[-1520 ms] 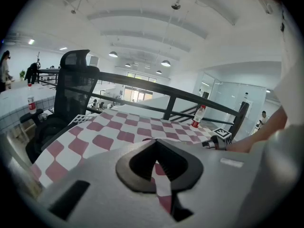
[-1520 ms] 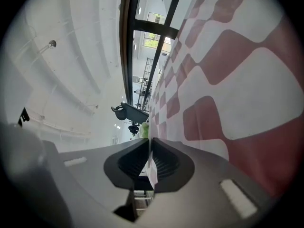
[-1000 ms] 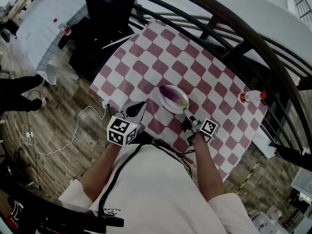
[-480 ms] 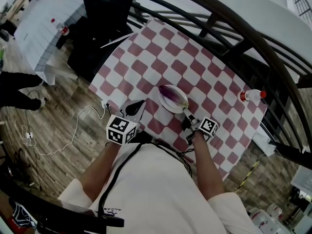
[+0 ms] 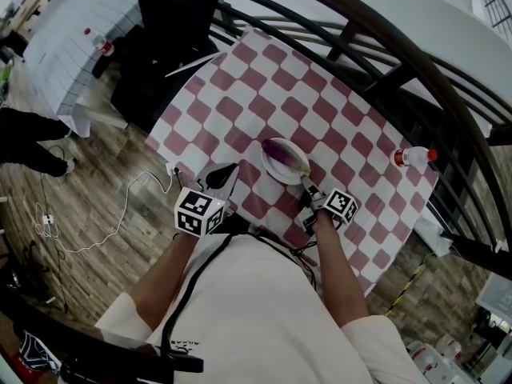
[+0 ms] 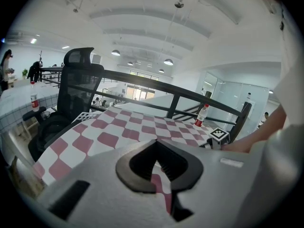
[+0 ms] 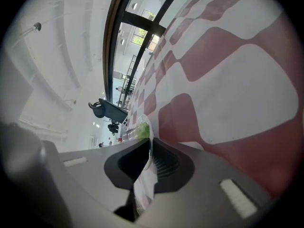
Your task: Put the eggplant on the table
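Plainly the eggplant [image 5: 278,154] is not yet on the cloth: it lies as a dark purple shape in the white plate [image 5: 293,172], which sits on the surface [image 5: 264,94] near the person's edge. The right hand-held gripper [image 5: 305,183] has its jaws clenched on the plate's near rim; in the right gripper view we see the thin rim running edge-on between the pads [image 7: 161,163]. We take that grip as a handle for tipping or sliding the plate so that the eggplant rolls off onto the cloth, since the eggplant itself is not grasped.

The left hand-held gripper [image 5: 229,174] hangs over the near edge of the surface, just beside the plate but apart from it. Its jaws meet at the tips with nothing between them, and only the cloth shows through the gap behind. We judge it to be waiting in reserve.

A red-and-white checked cloth covers the surface. A bottle with a red cap [image 5: 411,158] stands at its far right edge, well apart from the plate. Around it we see a black railing [image 5: 376,50], a black office chair [image 5: 172,10], a wood-patterned floor with a loose white cable [image 5: 120,224], and a bright open office beyond.
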`<state>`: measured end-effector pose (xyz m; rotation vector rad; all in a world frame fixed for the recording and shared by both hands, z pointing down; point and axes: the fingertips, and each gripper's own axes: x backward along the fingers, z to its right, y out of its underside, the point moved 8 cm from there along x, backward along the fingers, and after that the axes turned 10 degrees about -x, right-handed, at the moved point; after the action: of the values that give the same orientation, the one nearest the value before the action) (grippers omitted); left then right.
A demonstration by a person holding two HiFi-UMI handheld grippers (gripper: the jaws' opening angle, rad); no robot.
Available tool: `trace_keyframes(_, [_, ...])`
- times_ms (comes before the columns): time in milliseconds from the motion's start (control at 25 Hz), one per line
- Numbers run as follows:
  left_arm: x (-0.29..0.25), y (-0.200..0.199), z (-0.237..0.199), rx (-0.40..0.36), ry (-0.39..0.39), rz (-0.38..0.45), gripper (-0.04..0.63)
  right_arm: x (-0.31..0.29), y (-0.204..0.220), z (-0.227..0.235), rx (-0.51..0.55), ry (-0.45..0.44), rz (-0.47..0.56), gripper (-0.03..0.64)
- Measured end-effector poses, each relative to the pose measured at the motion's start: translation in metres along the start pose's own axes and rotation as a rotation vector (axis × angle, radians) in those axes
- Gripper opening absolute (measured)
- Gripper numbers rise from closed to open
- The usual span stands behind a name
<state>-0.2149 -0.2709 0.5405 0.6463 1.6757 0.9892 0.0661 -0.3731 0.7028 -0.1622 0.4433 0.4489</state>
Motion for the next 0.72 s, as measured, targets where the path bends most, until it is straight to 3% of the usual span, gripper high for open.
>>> trace_keyframes(400, [0.0011,-0.0024,-0.0001,-0.006,0.000,0.006,0.006,-0.0029,-0.0005,0.0044,0.003,0.113,0.059,0.038])
trace_keyframes(720, [0.0028,-0.0025,-0.0008,-0.009,0.004,0.009,0.006,-0.0045,0.0003,-0.0018,0.108,0.196,0.077,0.054])
